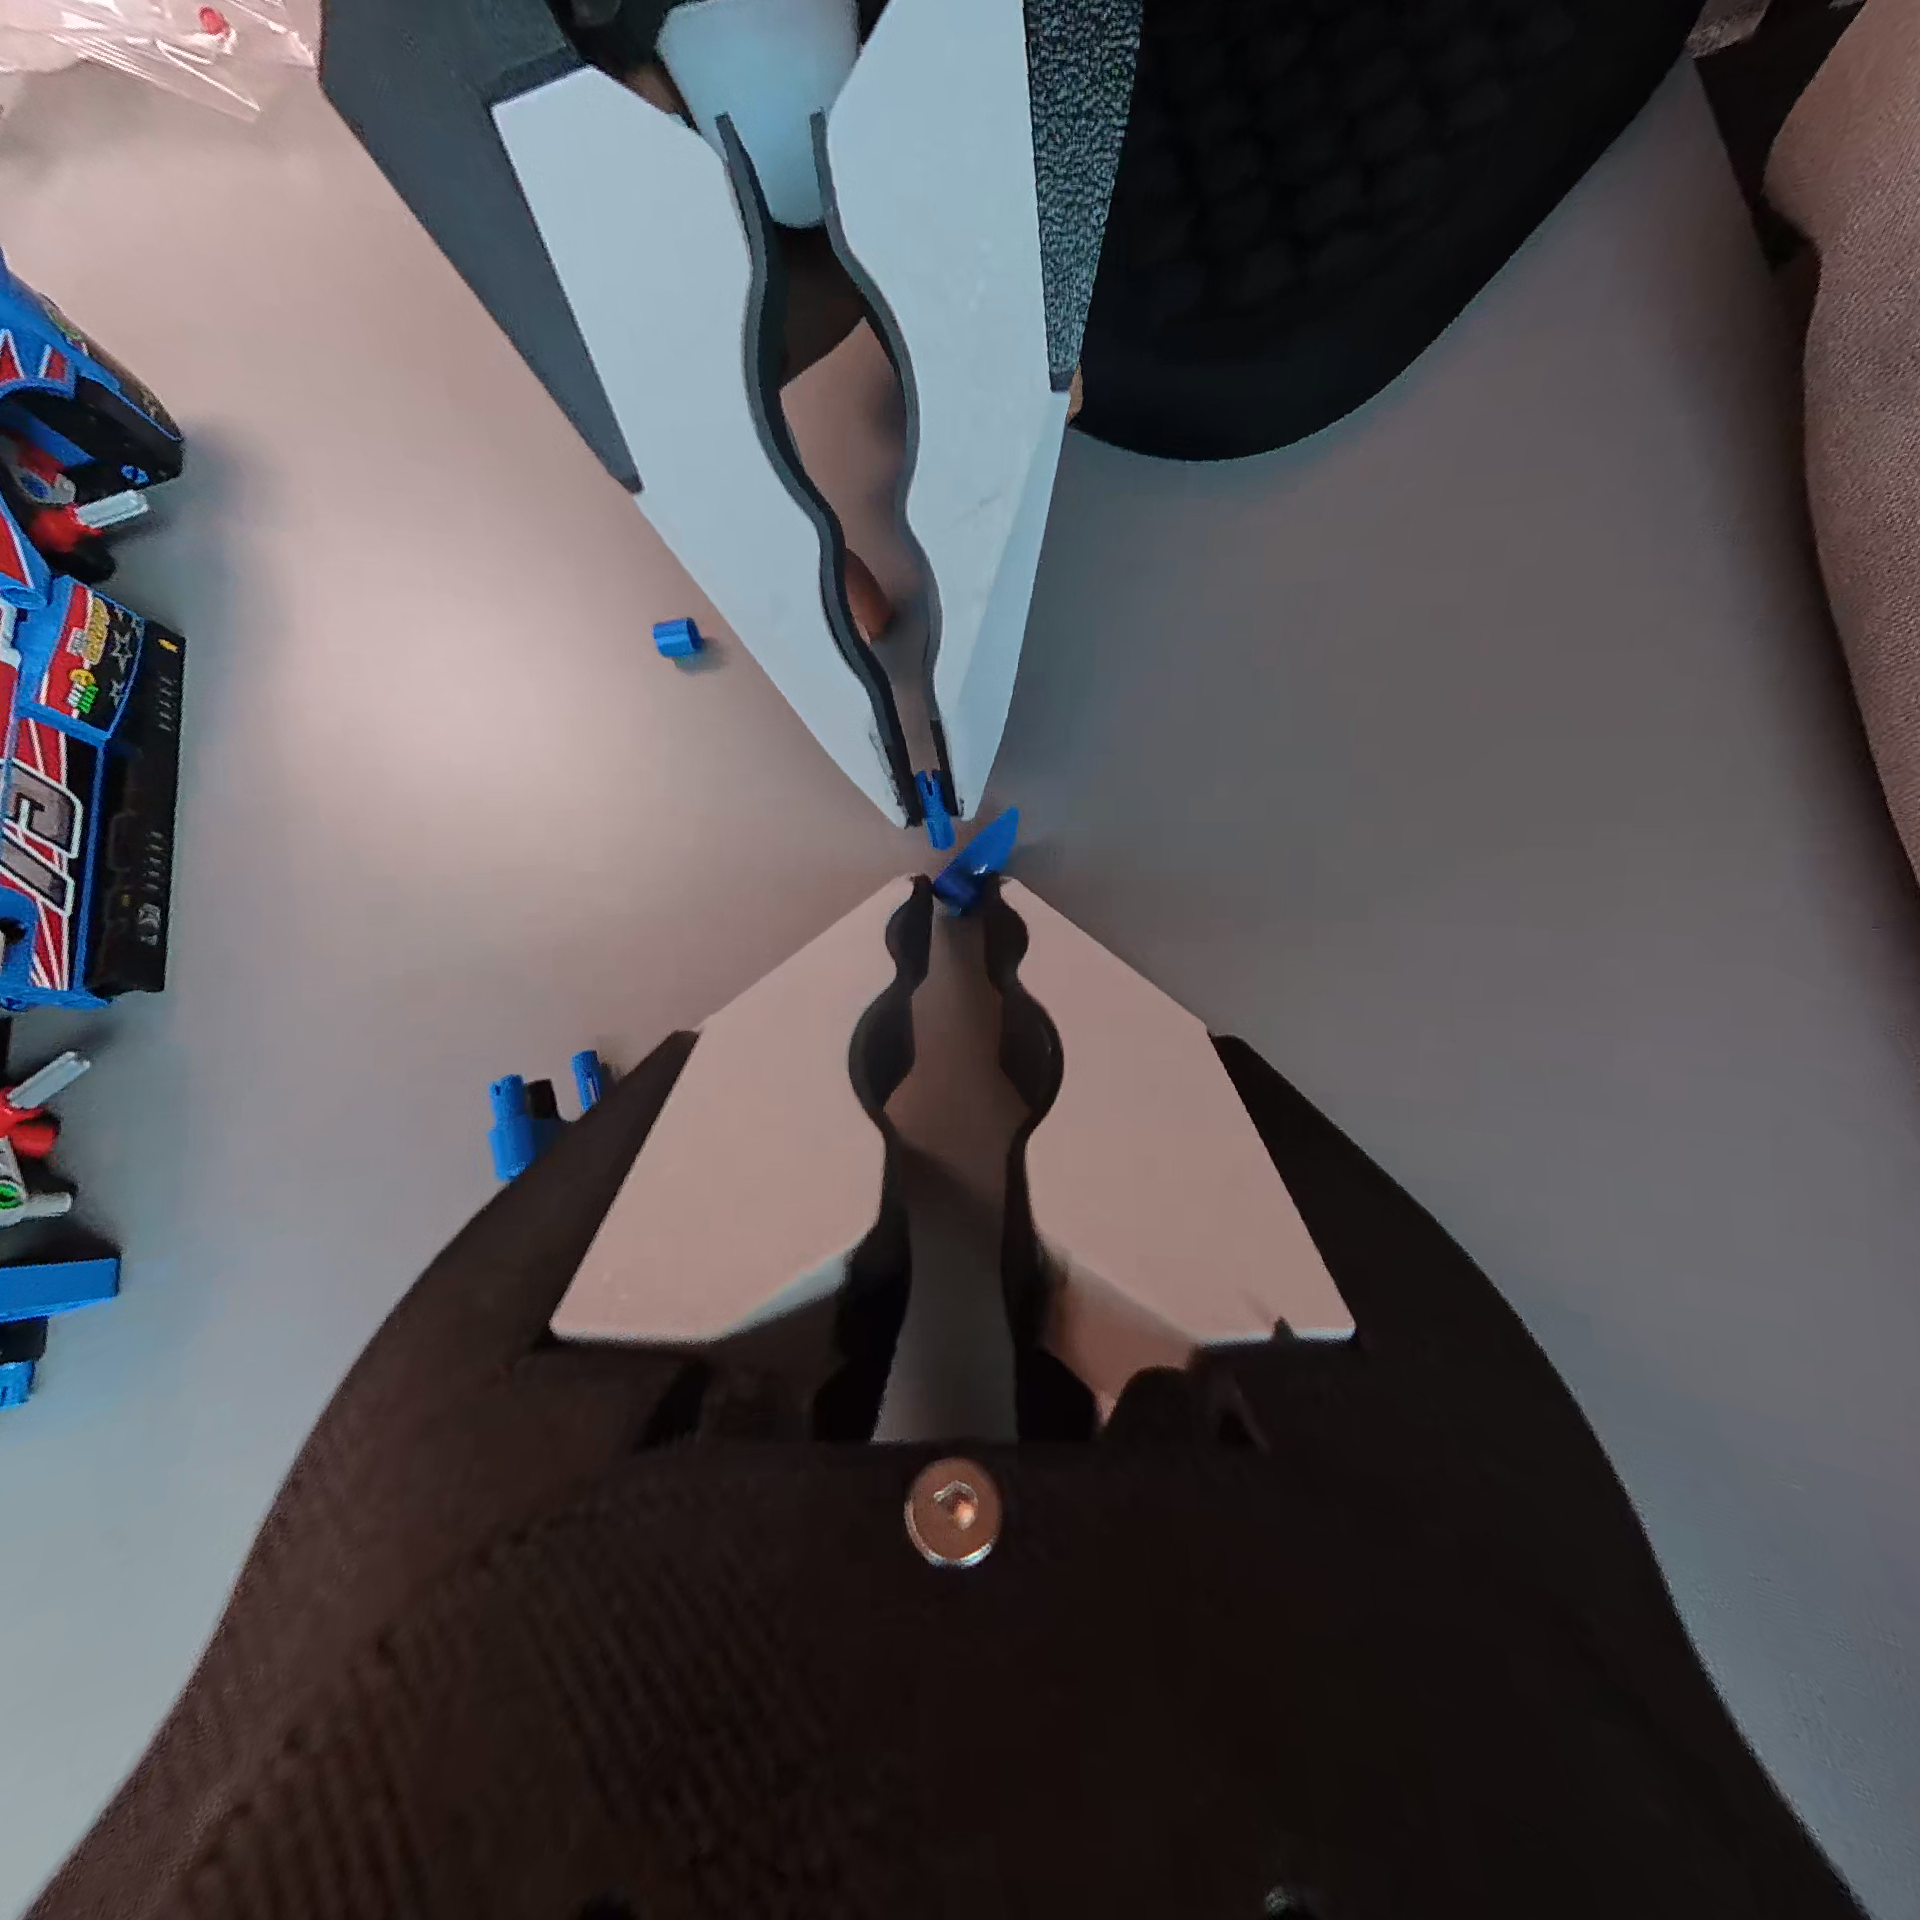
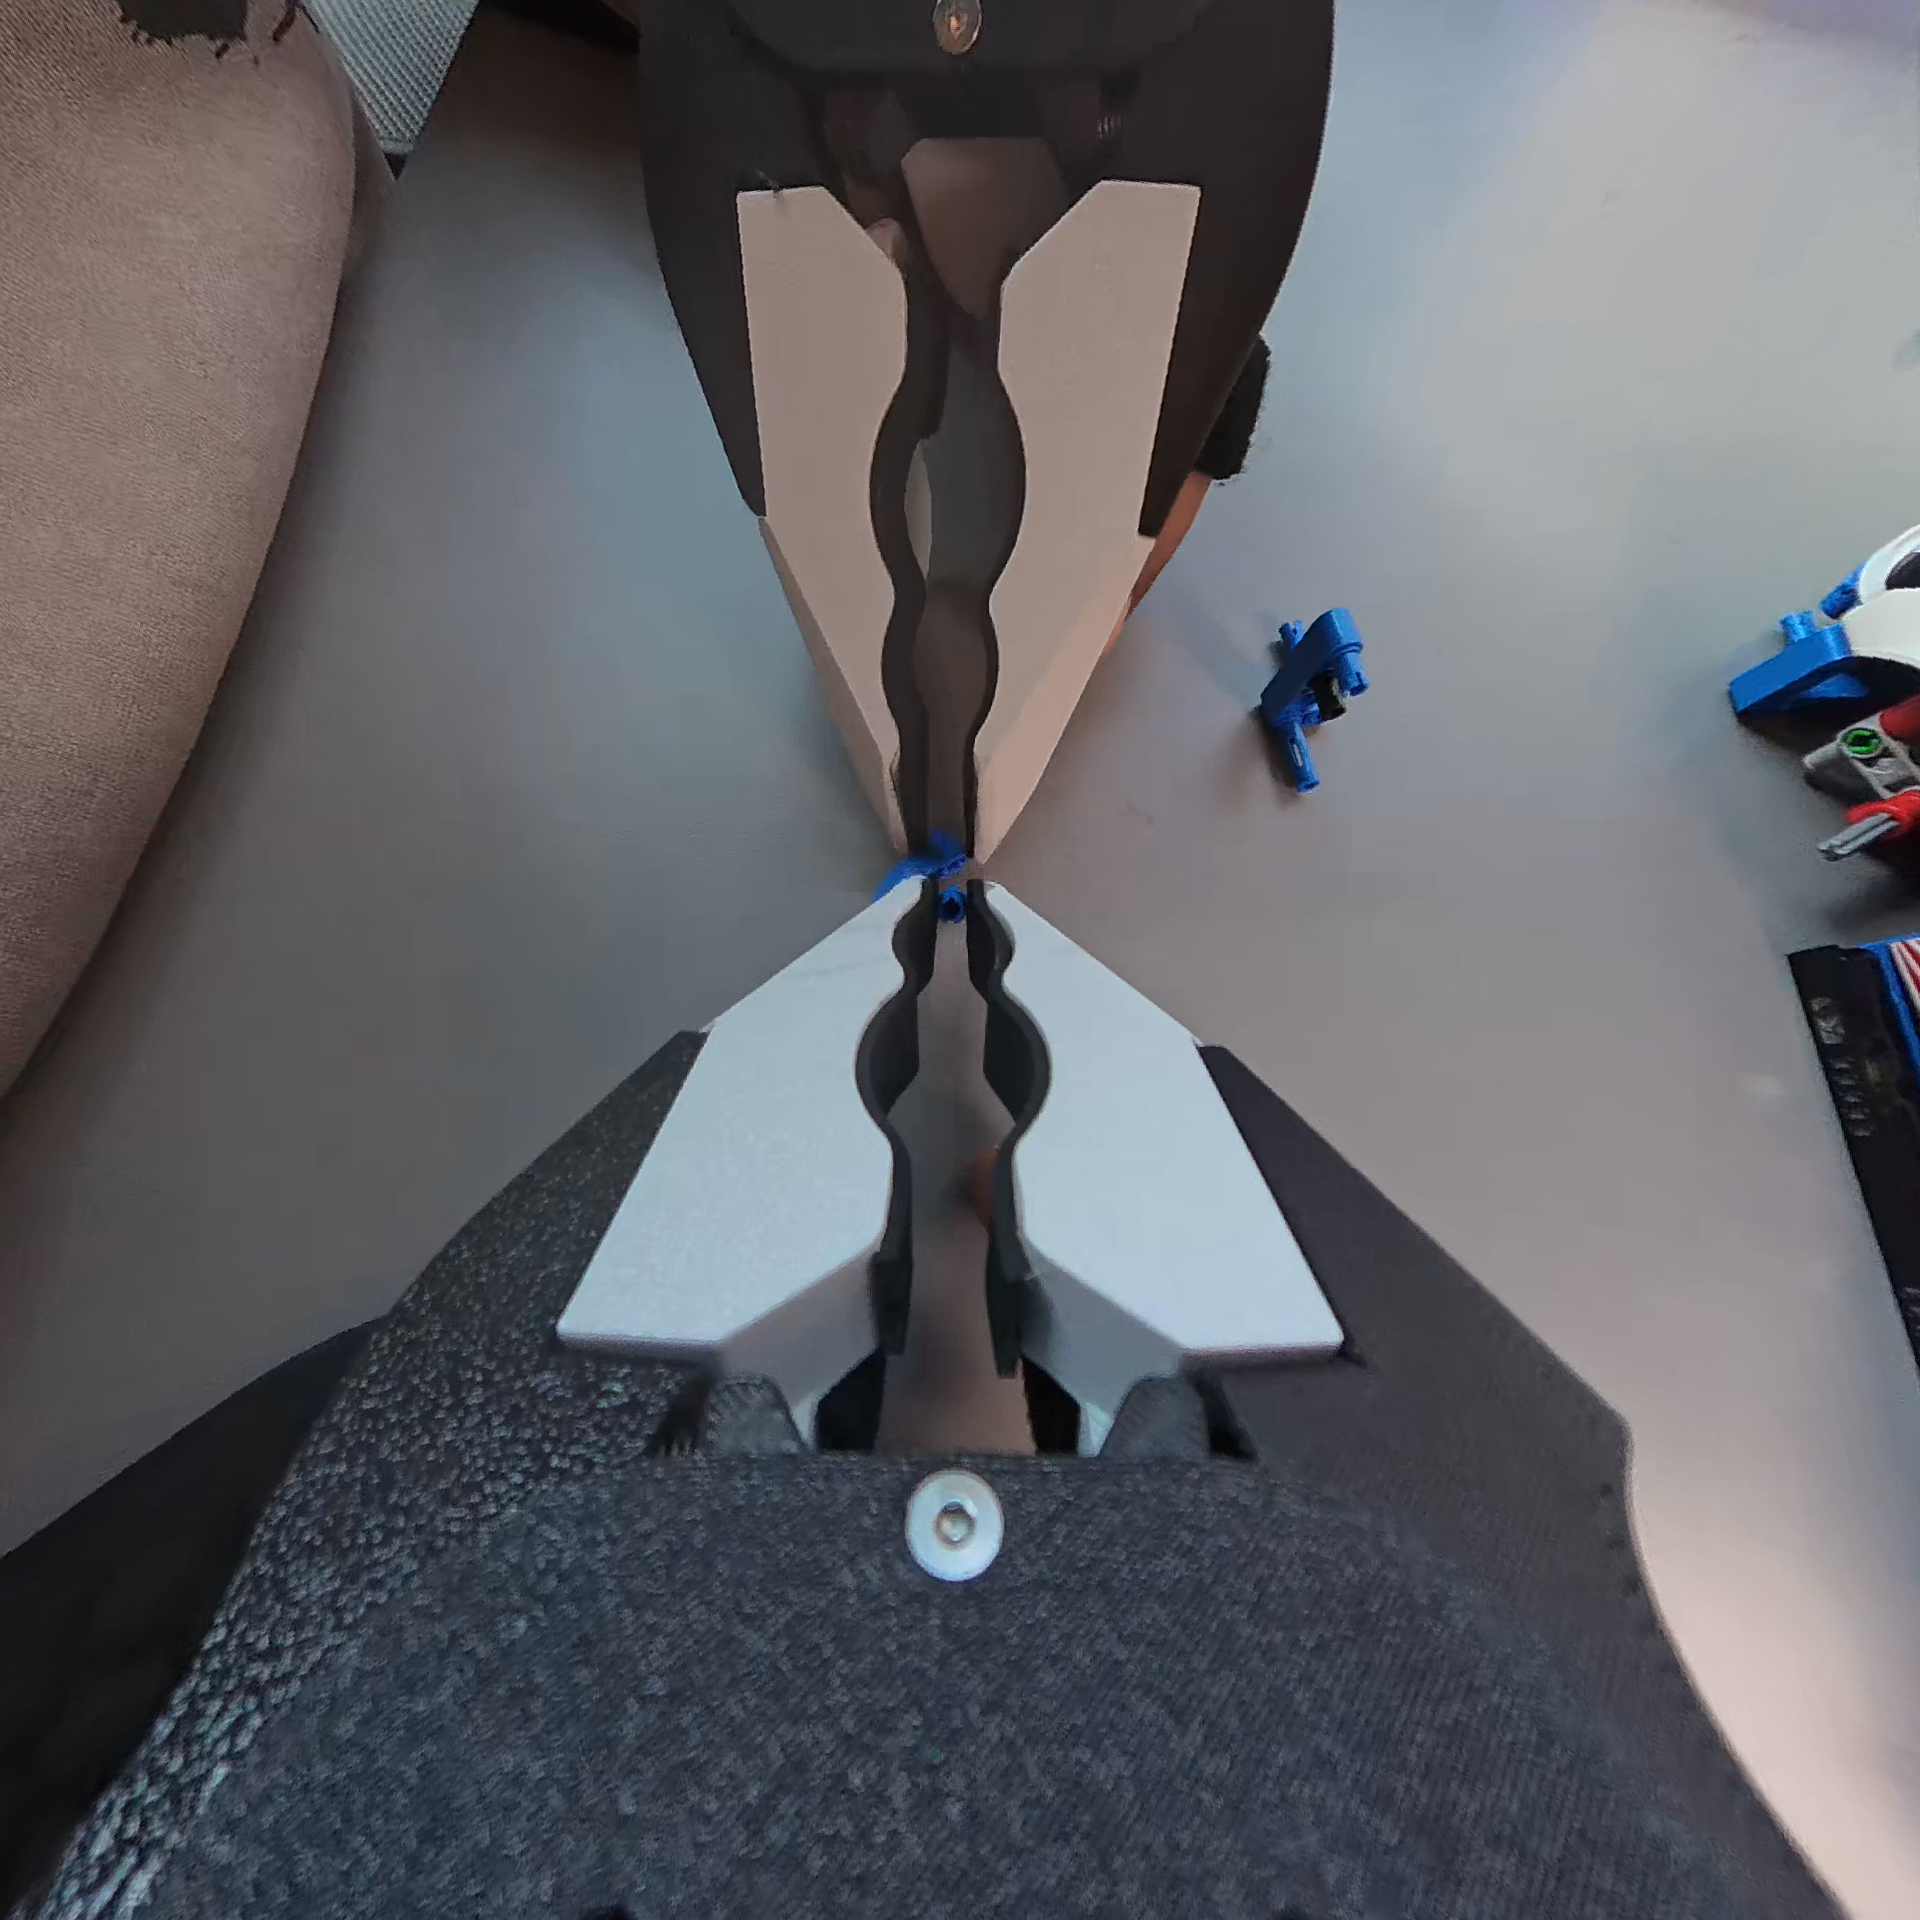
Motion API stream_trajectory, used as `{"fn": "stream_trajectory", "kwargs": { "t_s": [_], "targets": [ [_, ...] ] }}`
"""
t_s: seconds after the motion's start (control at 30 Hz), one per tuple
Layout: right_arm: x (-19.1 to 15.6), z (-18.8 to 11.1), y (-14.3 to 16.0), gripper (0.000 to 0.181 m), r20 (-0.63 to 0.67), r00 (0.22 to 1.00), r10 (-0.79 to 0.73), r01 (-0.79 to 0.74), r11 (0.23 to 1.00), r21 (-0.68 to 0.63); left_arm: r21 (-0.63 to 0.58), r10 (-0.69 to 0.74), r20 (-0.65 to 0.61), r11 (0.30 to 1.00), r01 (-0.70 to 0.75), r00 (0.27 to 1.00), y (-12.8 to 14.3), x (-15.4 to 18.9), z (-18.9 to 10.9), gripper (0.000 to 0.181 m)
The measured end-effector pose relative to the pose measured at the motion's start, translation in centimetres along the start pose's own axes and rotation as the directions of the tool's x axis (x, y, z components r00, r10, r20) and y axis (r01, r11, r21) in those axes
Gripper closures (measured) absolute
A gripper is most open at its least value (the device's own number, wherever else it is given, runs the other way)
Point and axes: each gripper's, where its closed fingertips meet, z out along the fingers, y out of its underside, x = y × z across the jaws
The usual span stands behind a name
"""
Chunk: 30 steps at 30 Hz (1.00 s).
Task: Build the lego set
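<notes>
My left gripper [image 1: 961, 891] is shut on a small blue Lego piece with a pointed, wedge-like end [image 1: 977, 862], held just above the grey table [image 1: 1455, 935]. My right gripper [image 2: 948, 896] is shut on a short blue pin [image 2: 948, 907] that sticks out of its fingertips. The two grippers face each other tip to tip. The pin [image 1: 933, 808] points at the wedge piece from very close. In the right wrist view the wedge piece [image 2: 914, 857] sits between the left gripper's fingertips.
A partly built blue, red and black Lego vehicle [image 1: 73, 727] lies at the table's left; it also shows in the right wrist view [image 2: 1860, 675]. A loose blue pin [image 1: 677, 636] and a small blue sub-assembly [image 2: 1314, 691] lie nearby. A brownish cushion [image 2: 156, 520] borders the table. Less than 4 cm separates the two grippers' tips.
</notes>
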Motion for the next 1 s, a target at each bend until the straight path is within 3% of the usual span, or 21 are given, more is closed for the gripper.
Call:
{"fn": "stream_trajectory", "kwargs": {
  "t_s": [0.1,0.2,0.3,0.37,0.47,0.57,0.73,1.0],
  "targets": [
    [0.3,-0.7,-0.6,0.178,-0.001,1.0,0.02,-0.02,0.998,0.057,0.058,-0.075,-0.052,0.995,0.078,0.996,-0.5,0.3,-0.6,0.174],
    [0.3,-2.4,-3.1,0.178,0.031,0.998,0.049,-0.054,0.972,0.23,0.21,-0.201,-0.181,0.948,0.238,0.963,-2.5,0.6,-2.5,0.174],
    [0.2,-4.9,-6.4,0.179,0.058,0.997,0.048,-0.068,0.898,0.435,0.398,-0.275,-0.379,0.813,0.425,0.883,-5.6,0.6,-5.9,0.174],
    [-0.1,-5.9,-7.8,0.179,0.037,0.999,0.019,-0.035,0.86,0.508,0.46,-0.306,-0.475,0.713,0.529,0.825,-6.8,-0.1,-7.7,0.174],
    [-0.9,-5.5,-8.3,0.179,0.003,0.999,-0.043,0.036,0.862,0.505,0.486,-0.322,-0.579,0.602,0.634,0.749,-7.8,-0.7,-9.1,0.175],
    [-1.7,-4.6,-8.4,0.179,0.025,0.997,-0.069,0.048,0.871,0.488,0.468,-0.351,-0.635,0.534,0.704,0.688,-7.9,-1.3,-9.4,0.175],
    [-2.7,-5.5,-10.0,0.179,0.12,0.992,-0.047,-0.032,0.812,0.583,0.419,-0.348,-0.685,0.53,0.737,0.64,-8.0,-0.6,-9.1,0.175],
    [-2.7,-6.3,-10.8,0.179,0.277,0.96,0.039,-0.212,0.746,0.631,0.432,-0.303,-0.657,0.598,0.675,0.69,-8.6,1.1,-8.5,0.181]
  ]
}}
